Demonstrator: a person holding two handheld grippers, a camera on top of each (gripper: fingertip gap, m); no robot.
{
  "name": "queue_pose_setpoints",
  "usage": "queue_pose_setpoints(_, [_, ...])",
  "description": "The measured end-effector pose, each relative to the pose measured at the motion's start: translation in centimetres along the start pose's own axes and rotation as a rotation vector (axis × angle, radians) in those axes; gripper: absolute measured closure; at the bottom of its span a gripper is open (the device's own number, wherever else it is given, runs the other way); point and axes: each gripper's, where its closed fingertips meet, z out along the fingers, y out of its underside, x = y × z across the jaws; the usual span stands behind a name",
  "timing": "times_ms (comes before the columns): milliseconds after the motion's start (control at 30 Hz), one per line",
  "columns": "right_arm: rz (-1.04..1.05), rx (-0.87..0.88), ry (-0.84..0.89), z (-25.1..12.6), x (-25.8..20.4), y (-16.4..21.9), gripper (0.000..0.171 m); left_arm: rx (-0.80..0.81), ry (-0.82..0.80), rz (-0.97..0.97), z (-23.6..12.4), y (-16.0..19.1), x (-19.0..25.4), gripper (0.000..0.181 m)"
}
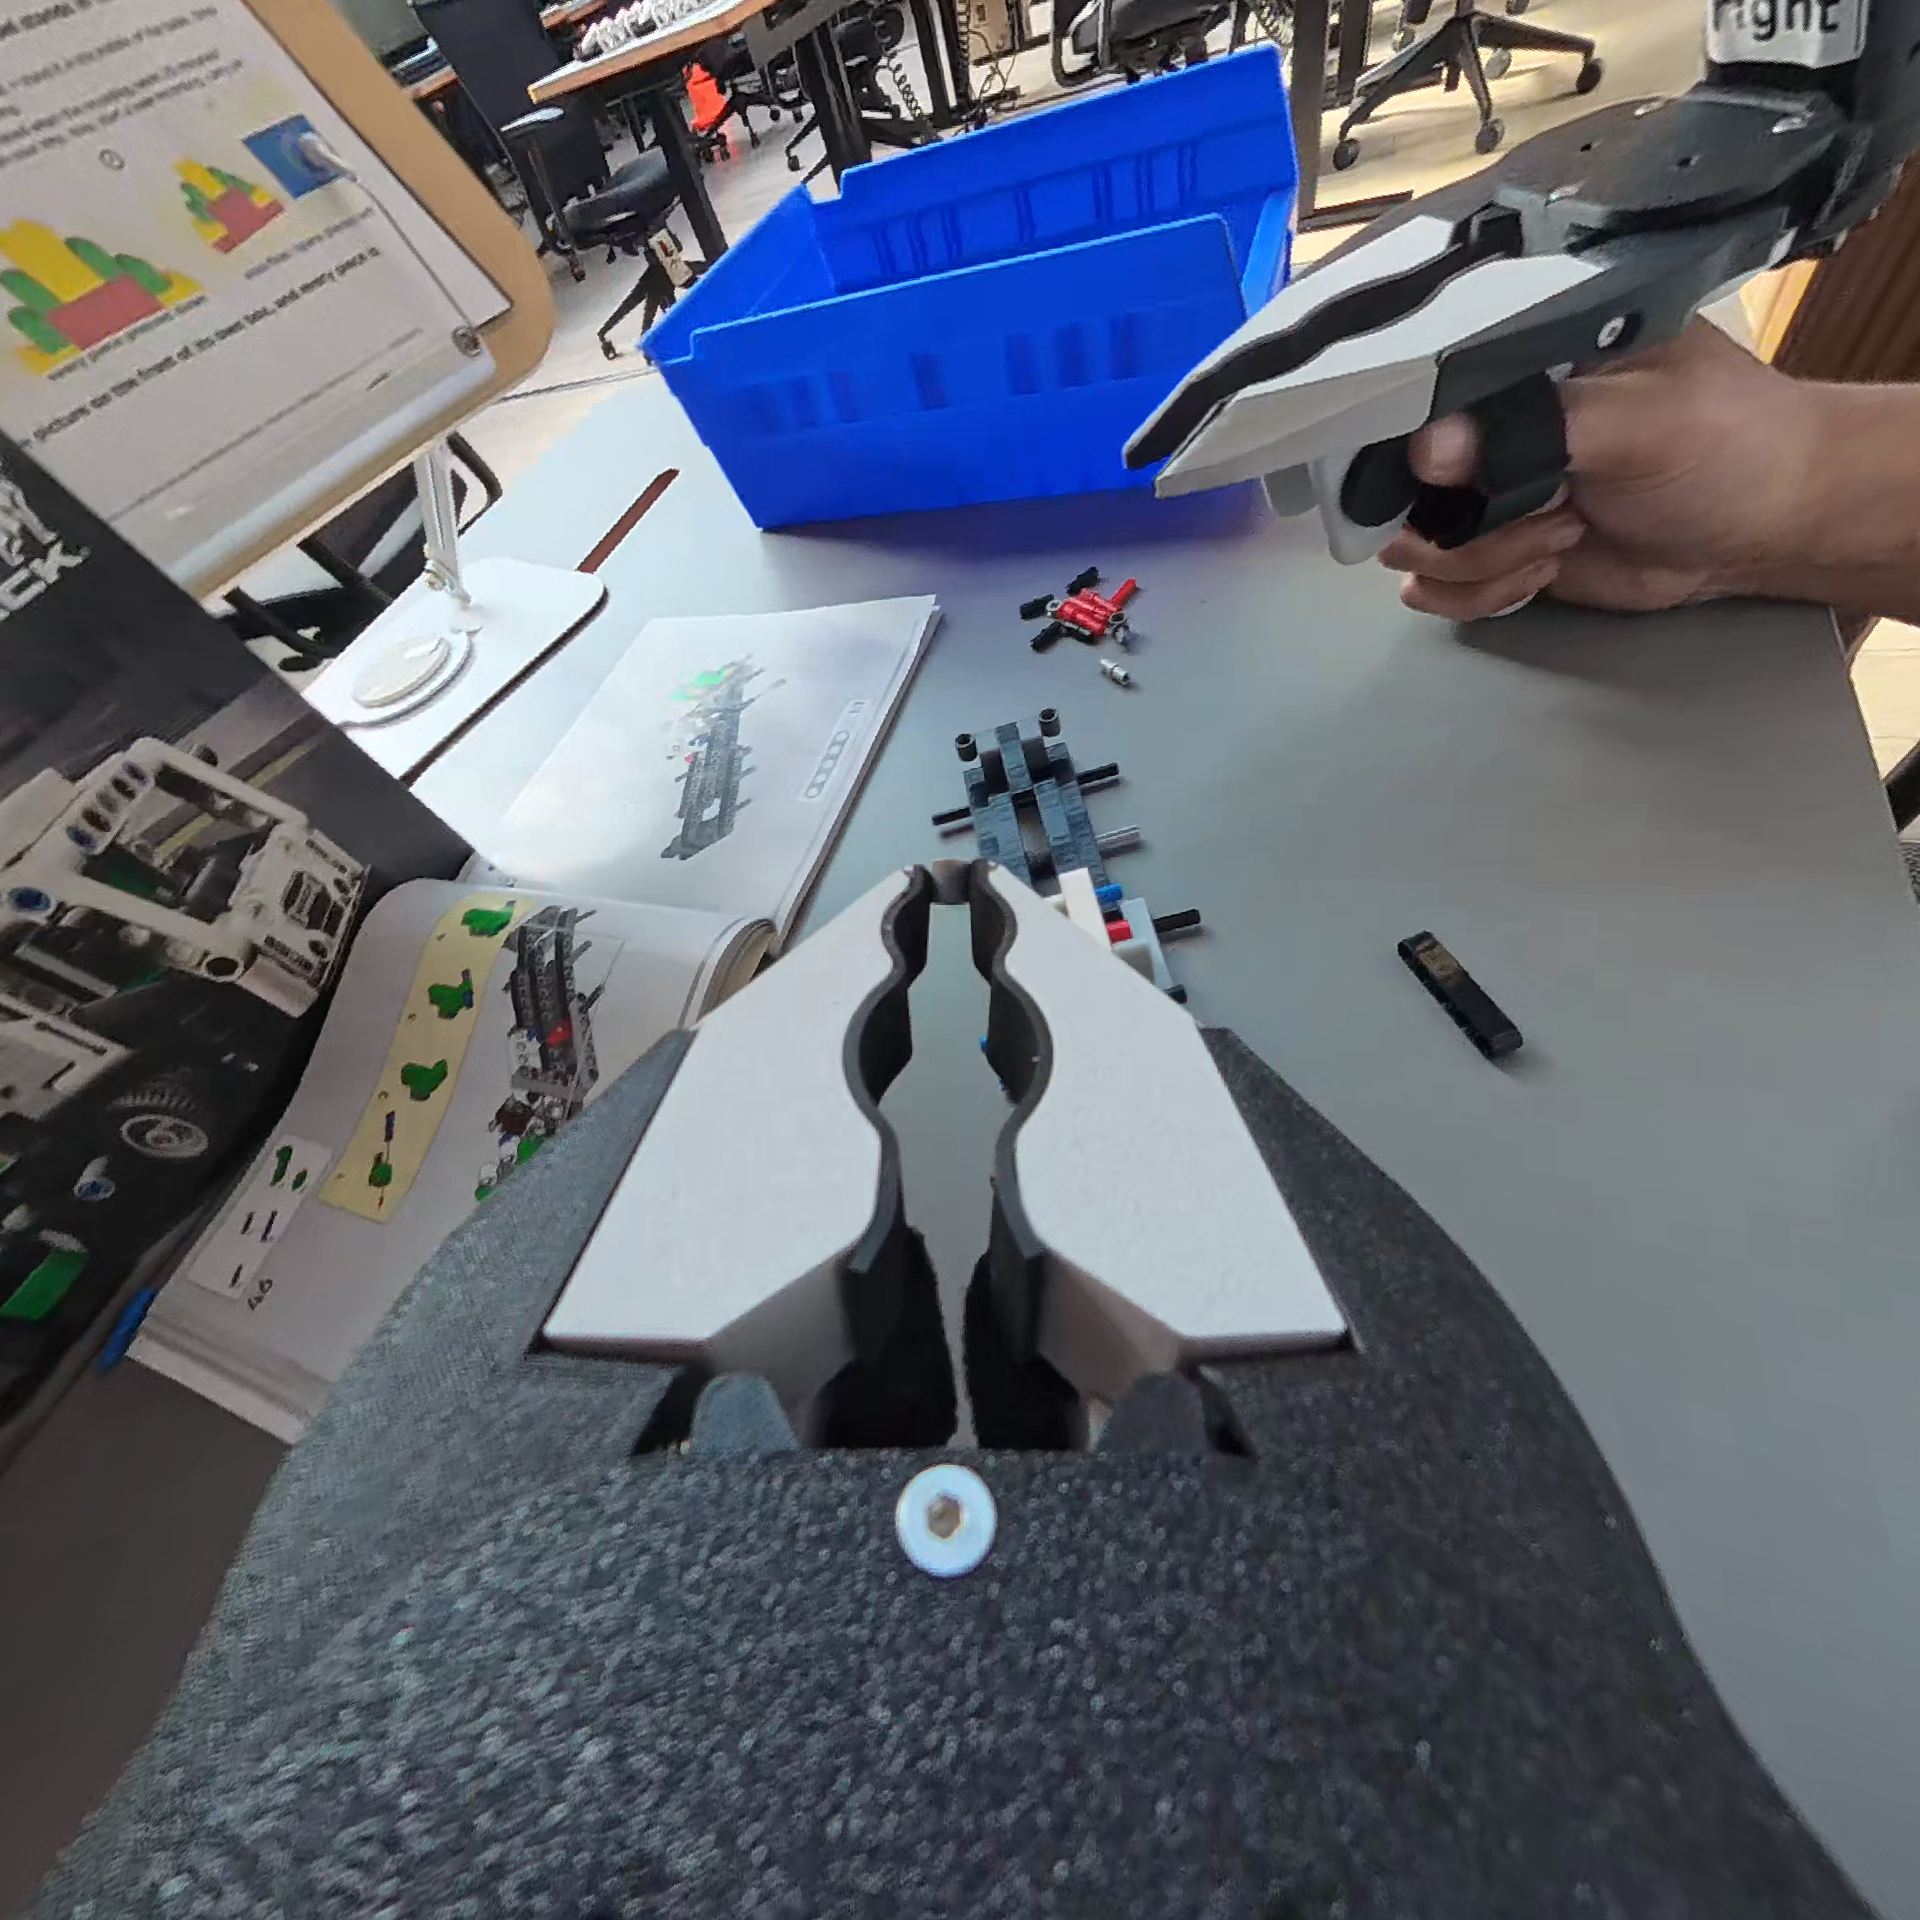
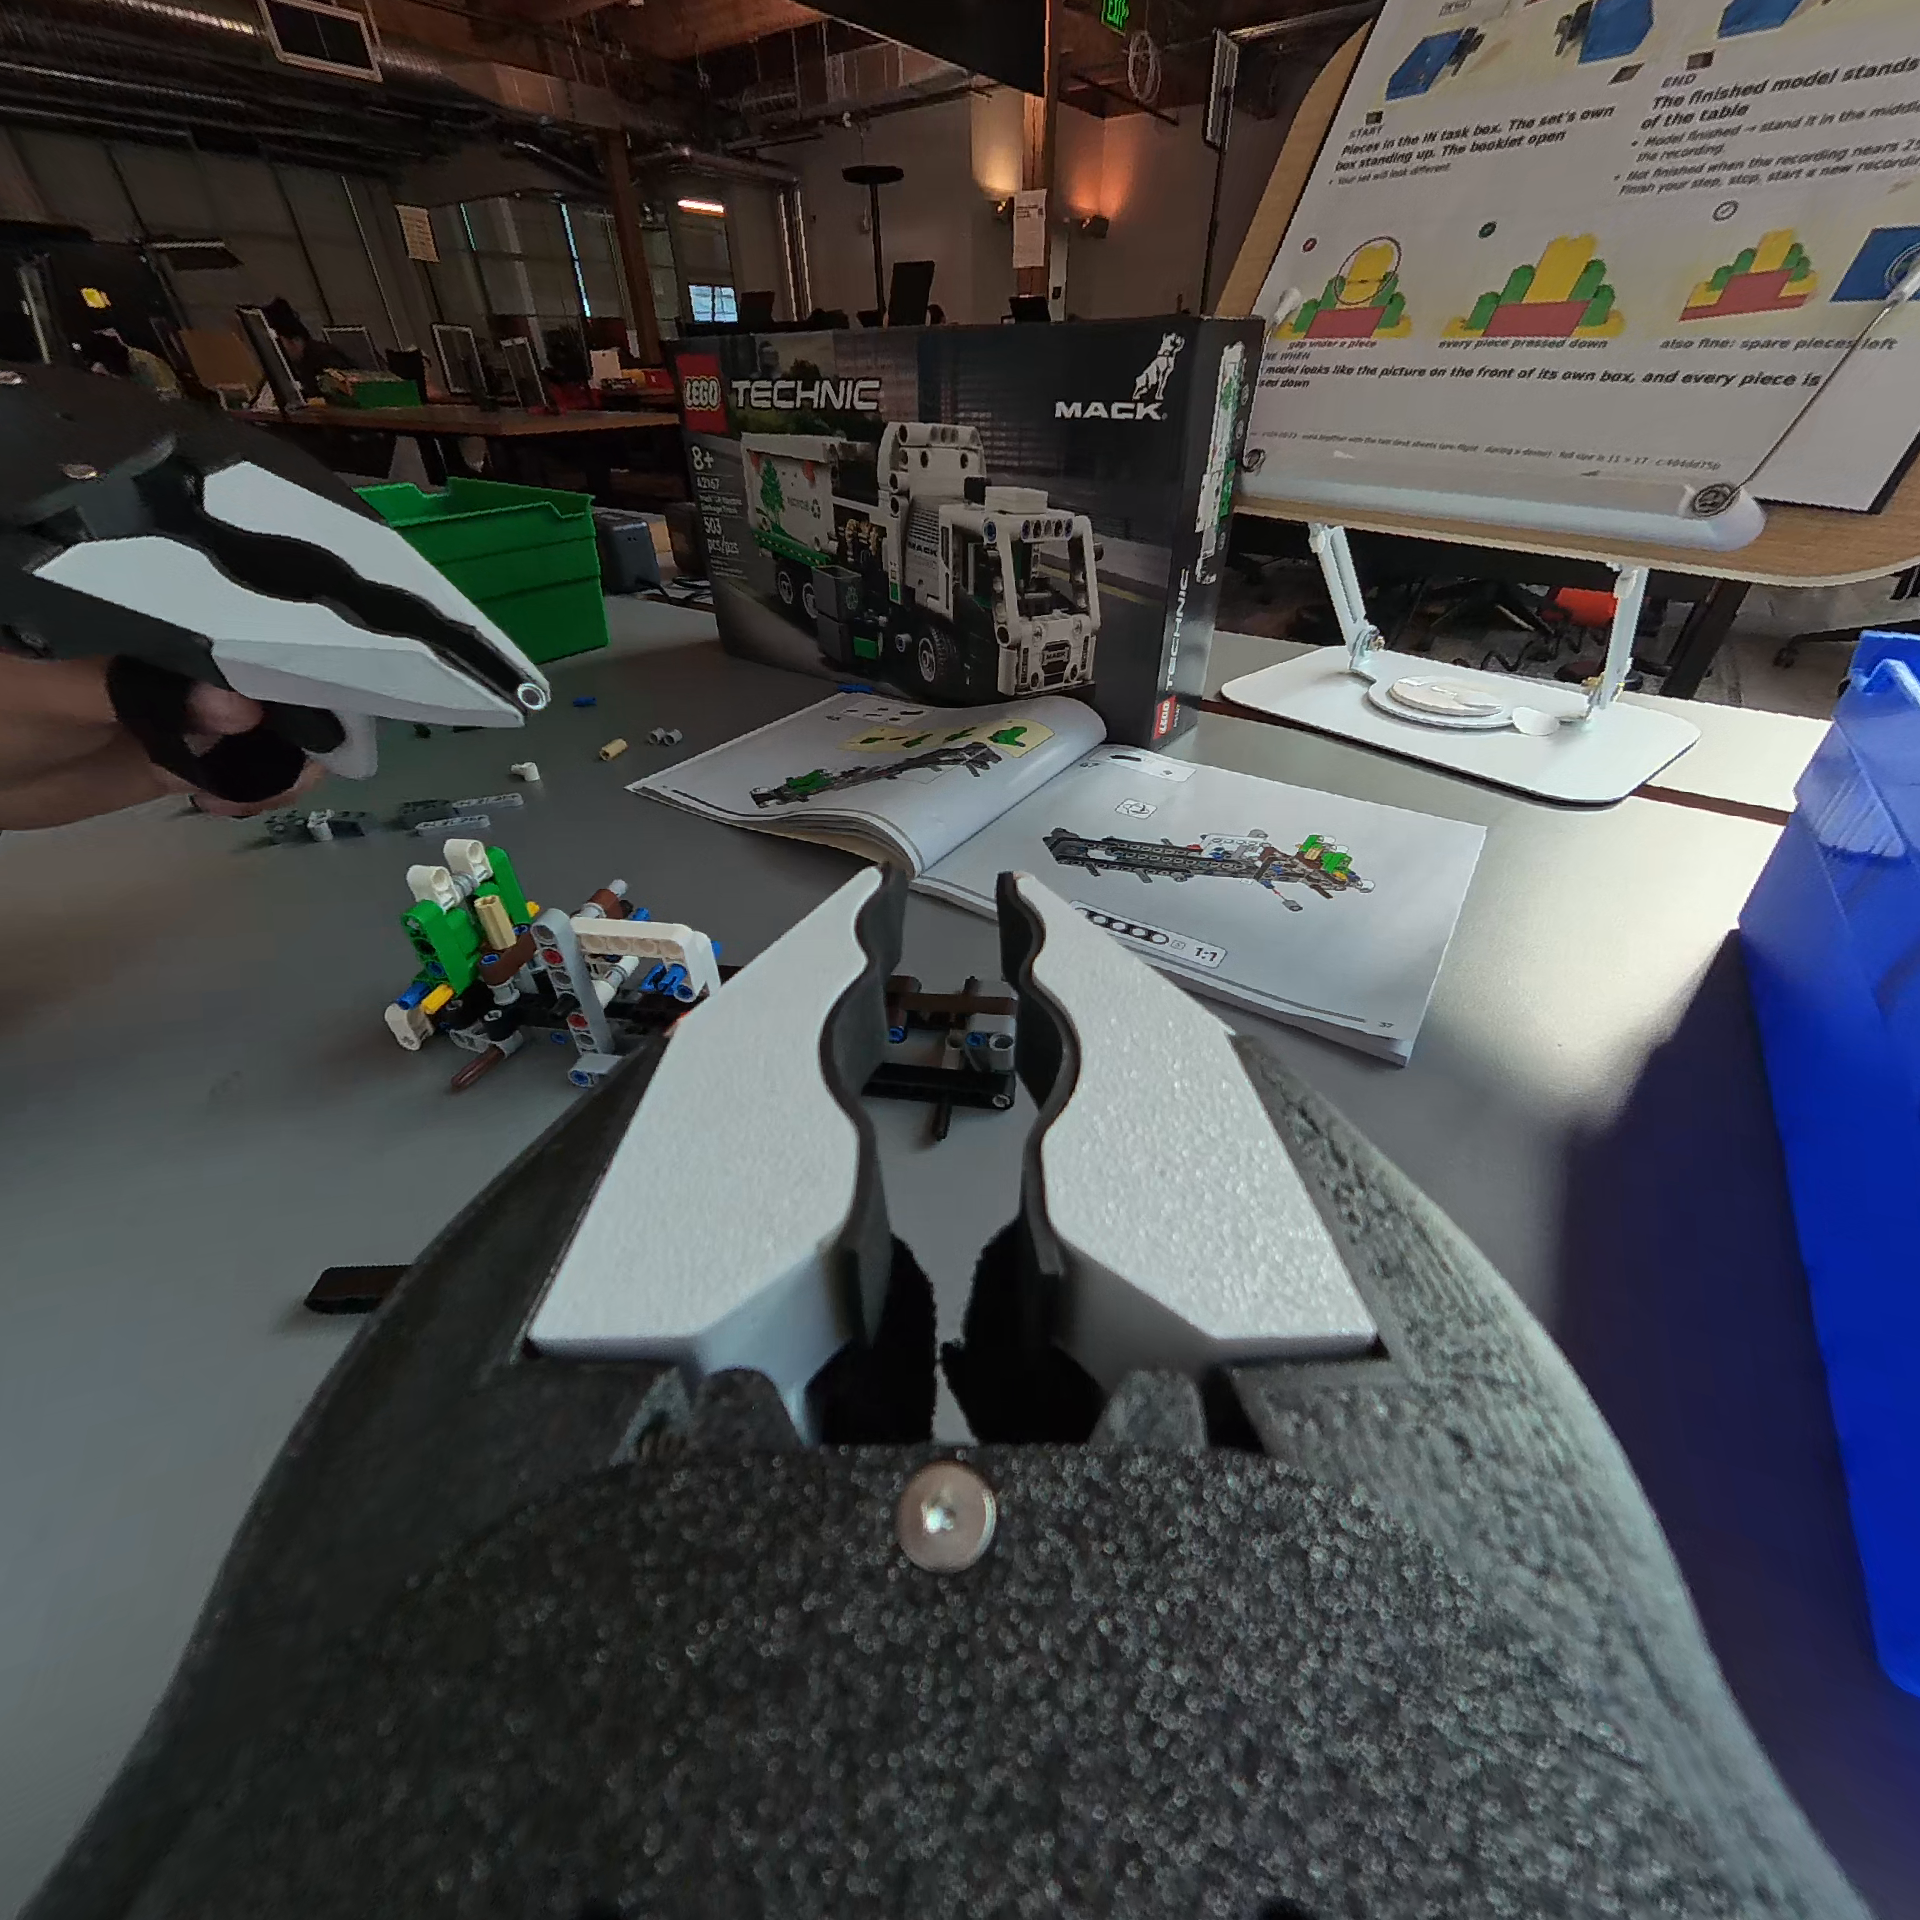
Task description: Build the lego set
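2 grippers: left gripper (image 1: 951, 883) pinching 1 small ring (image 2: 534, 695); right gripper (image 2: 948, 883) parted.

Beyond the claw we see a green bin (image 2: 499, 561), office chairs (image 1: 1455, 62) and long desks (image 1: 665, 62).

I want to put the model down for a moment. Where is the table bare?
Bare table lies right of the black beam, toward the edge. It is crowded around the grey frame, the red pins and the open booklet, up to the blue bin.
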Motion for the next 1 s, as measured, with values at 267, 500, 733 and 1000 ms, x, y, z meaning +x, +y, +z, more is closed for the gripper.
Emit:
queue_pose_setpoints(267, [0.006, -0.004, -0.017, 0.1, -0.1, 0.1, 0.153, 0.098, -0.030, 0.313, 2.5, -3.5, 2.0, 0.176])
queue_pose_setpoints(500, [-0.002, 0.002, -0.012, 0.0, -0.2, 0.0, 0.151, 0.085, -0.046, 0.602, 5.0, -4.2, 3.0, 0.176])
queue_pose_setpoints(733, [0.000, -0.002, -0.016, 0.0, -0.2, 0.0, 0.151, 0.086, -0.055, 0.631, 5.7, -4.7, 3.5, 0.176])
queue_pose_setpoints(1000, [-0.016, -0.004, -0.016, 0.1, -0.4, 0.1, 0.151, 0.039, -0.071, 0.633, 5.7, -3.3, 4.1, 0.176])
